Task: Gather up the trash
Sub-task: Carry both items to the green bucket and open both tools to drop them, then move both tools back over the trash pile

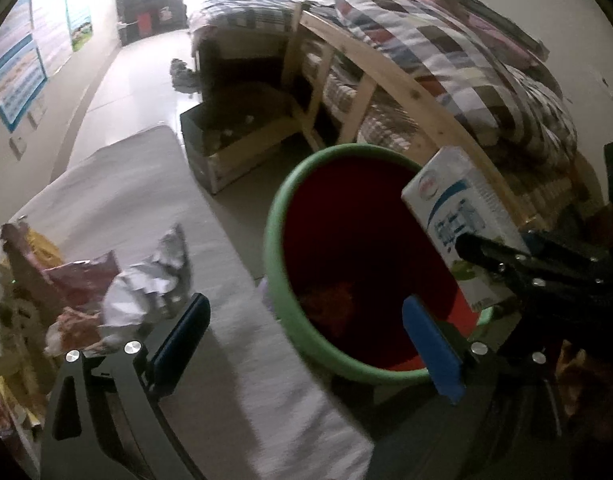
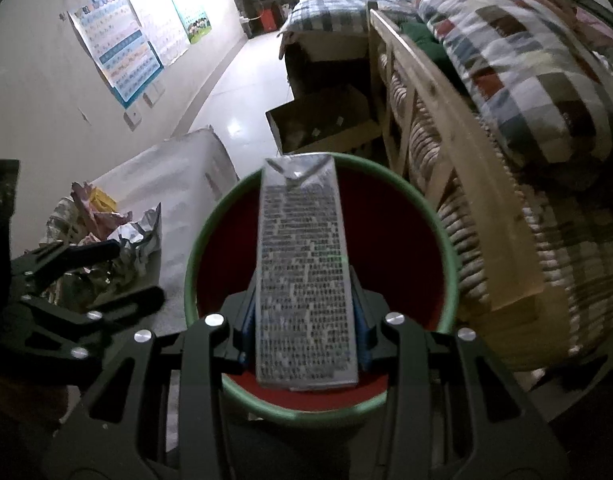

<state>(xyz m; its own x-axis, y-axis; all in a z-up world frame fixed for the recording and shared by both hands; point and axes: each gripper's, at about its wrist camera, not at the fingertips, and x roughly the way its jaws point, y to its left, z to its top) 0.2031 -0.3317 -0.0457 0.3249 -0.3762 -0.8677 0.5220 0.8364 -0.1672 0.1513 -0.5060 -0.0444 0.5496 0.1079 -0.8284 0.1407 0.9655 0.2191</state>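
The milk carton point(image 2: 304, 276) sits clamped between the blue pads of the right tool point(image 2: 304, 320), in the lower middle of the right wrist view, its long printed side facing the camera and its folded top pointing away. It hangs directly over the mouth of the bin point(image 2: 446, 236), which fills the centre of that frame behind it. In the left wrist view the same carton shows at the right of the frame, white with blue lettering and a red mark near the top, tilted above the bin's far rim with the right tool's black arms gripping its lower end.

The carton is a tall, flat-sided box of coated card. The bin is round, with a green rim and a dark red inside; something orange and crumpled lies at its bottom, too dim to make out.

The left tool point(image 1: 306, 340) stands wide open with nothing between its blue pads point(image 1: 182, 332); one pad is over the worktop's edge, the other over the bin's near rim.

At the lower left of both frames, a heap of crumpled wrappers point(image 1: 82, 280) lies on the pale grey worktop point(image 1: 118, 200): a shiny silver foil piece point(image 1: 146, 284), red and yellow packets beside it, all creased and irregular.

Beyond the bin, at the right, a wooden bed frame point(image 2: 446, 120) carries a checked quilt point(image 2: 526, 64). An open cardboard box point(image 1: 226, 140) sits on the pale tiled floor point(image 1: 146, 80) by the bed's foot. Posters point(image 2: 118, 48) hang on the wall at the upper left.
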